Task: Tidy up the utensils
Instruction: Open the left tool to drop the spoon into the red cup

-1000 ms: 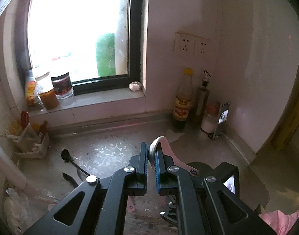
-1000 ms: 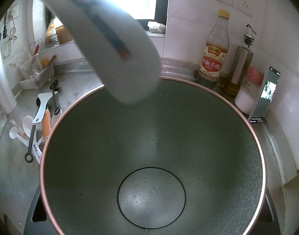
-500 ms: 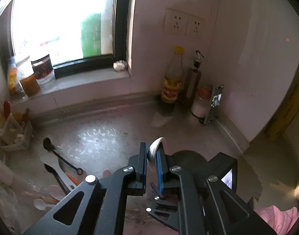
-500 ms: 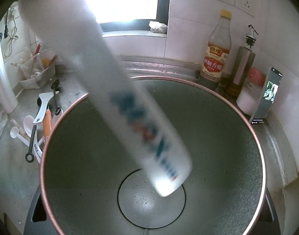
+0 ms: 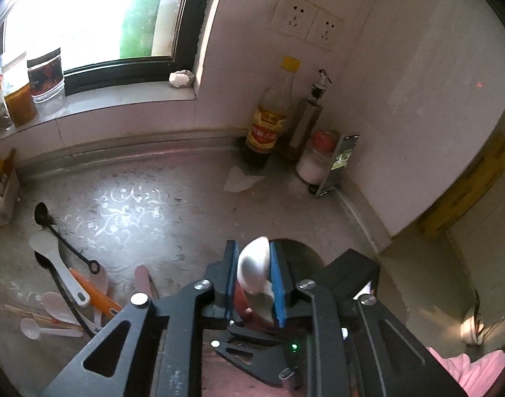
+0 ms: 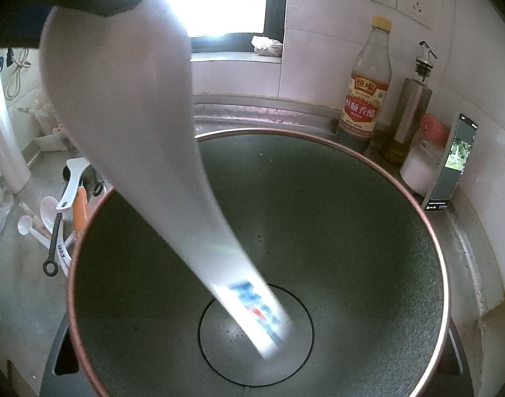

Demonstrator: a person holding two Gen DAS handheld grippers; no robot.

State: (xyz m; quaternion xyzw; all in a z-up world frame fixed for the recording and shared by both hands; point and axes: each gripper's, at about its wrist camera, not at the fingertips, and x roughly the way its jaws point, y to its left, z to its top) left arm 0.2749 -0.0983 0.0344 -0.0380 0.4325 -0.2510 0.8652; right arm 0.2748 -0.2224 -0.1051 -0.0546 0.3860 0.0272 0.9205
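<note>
A white rice paddle (image 5: 252,271) hangs handle-down between the blue pads of my left gripper (image 5: 253,245), whose jaws are opening. The pads no longer pinch it. In the right wrist view the paddle (image 6: 173,182) reaches into a dark pot with a copper rim (image 6: 318,139), its printed handle tip blurred near the pot's bottom. My right gripper (image 6: 255,364) is shut on the pot, and its dark fingers (image 6: 60,357) show at the lower corners. Several loose utensils (image 5: 70,284) lie on the counter left of the pot: white spoons, black ladles, an orange handle, chopsticks.
A vinegar bottle (image 6: 365,99), a steel oil dispenser (image 6: 411,106), a red-lidded jar (image 6: 424,158) and a propped phone (image 6: 451,165) stand in the back right corner. Jars (image 5: 44,79) line the window sill. A white holder (image 5: 1,198) sits at the far left.
The left gripper came down over the pot and its jaws spread. The paddle swung from slanted to handle-down, and its handle dropped to the pot's bottom. The right gripper and pot stayed still.
</note>
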